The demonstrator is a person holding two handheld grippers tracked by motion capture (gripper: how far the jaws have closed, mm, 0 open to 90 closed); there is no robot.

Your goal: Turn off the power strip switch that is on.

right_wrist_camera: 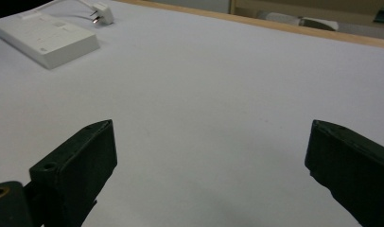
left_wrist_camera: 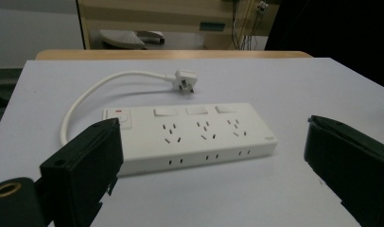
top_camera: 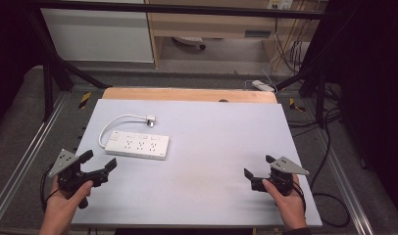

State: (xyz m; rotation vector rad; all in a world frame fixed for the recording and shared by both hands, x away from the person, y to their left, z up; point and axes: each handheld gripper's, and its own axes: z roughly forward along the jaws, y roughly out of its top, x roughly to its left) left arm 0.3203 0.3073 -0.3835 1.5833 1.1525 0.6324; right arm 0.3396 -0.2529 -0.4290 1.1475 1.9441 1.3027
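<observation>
Power strip (top_camera: 137, 145) lies just beyond the left gripper (top_camera: 98, 165) (jaws spread, grasping nothing).

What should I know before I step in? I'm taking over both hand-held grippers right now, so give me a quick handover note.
Left hand-held gripper: jaws open, holding nothing, at the near left of the table, pointed at the power strip.
Right hand-held gripper: jaws open, holding nothing, at the near right over bare table.
Power strip: lying flat, sockets up, on the left half of the table. Its white cable loops behind it and the plug lies loose on the table, in no socket.
Done: nothing visibly handled.
Left: probably the first grasp; the left gripper is nearest the strip.
</observation>
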